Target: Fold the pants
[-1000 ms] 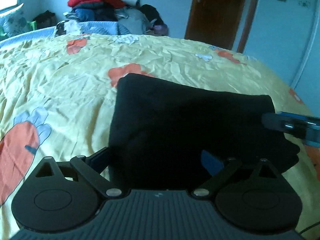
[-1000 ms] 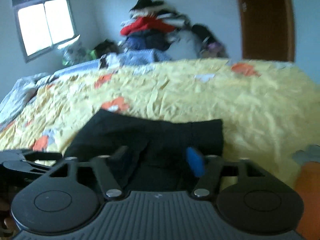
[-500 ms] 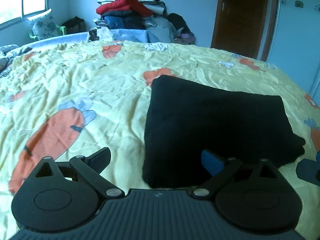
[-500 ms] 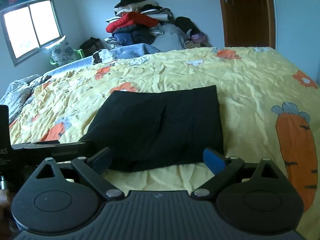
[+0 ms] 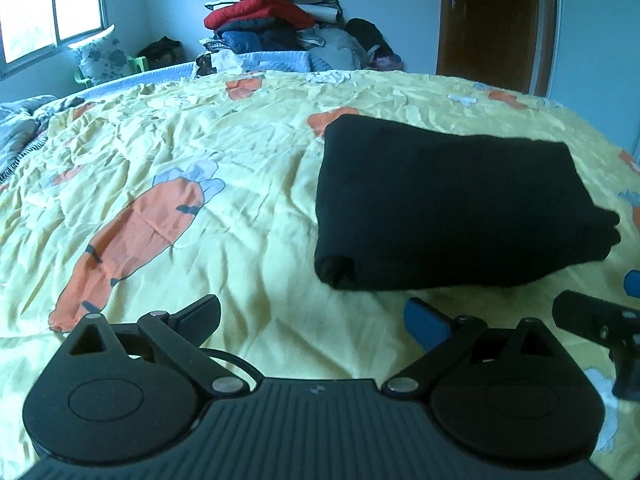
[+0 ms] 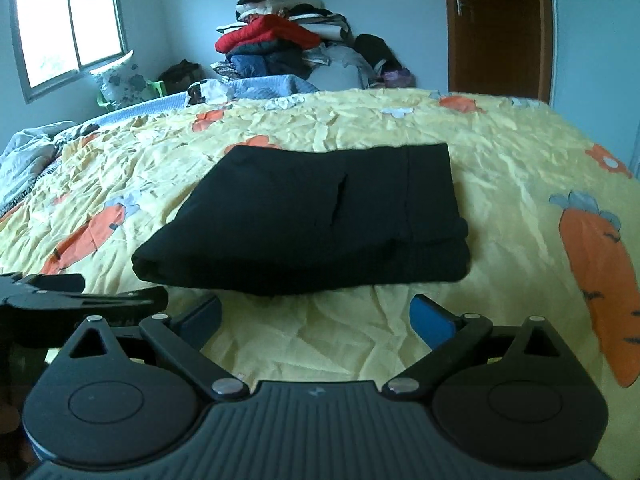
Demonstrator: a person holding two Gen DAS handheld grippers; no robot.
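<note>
The black pants point(image 5: 448, 208) point(image 6: 312, 220) lie folded into a thick rectangle on the yellow carrot-print bedspread point(image 5: 240, 184) point(image 6: 512, 168). My left gripper point(image 5: 310, 314) is open over bare bedspread, just short of the pants' near left corner, with nothing between its fingers. My right gripper point(image 6: 316, 314) hovers in front of the pants' near edge, jaws opening wide and nothing between them. In the left wrist view the right gripper point(image 5: 592, 320) shows at the right edge. The right wrist view shows part of the left gripper point(image 6: 80, 300) at the left edge.
A tall pile of clothes point(image 5: 272, 20) point(image 6: 280, 40) stands beyond the bed's far edge. A brown door point(image 5: 488, 20) is at the back right and a window point(image 6: 68, 32) at the back left. A rumpled grey blanket point(image 6: 28, 160) lies on the bed's left side.
Both grippers have drawn back from the pants, which now lie wholly clear of the fingers. The left one has also swung left. The right jaws have spread wider.
</note>
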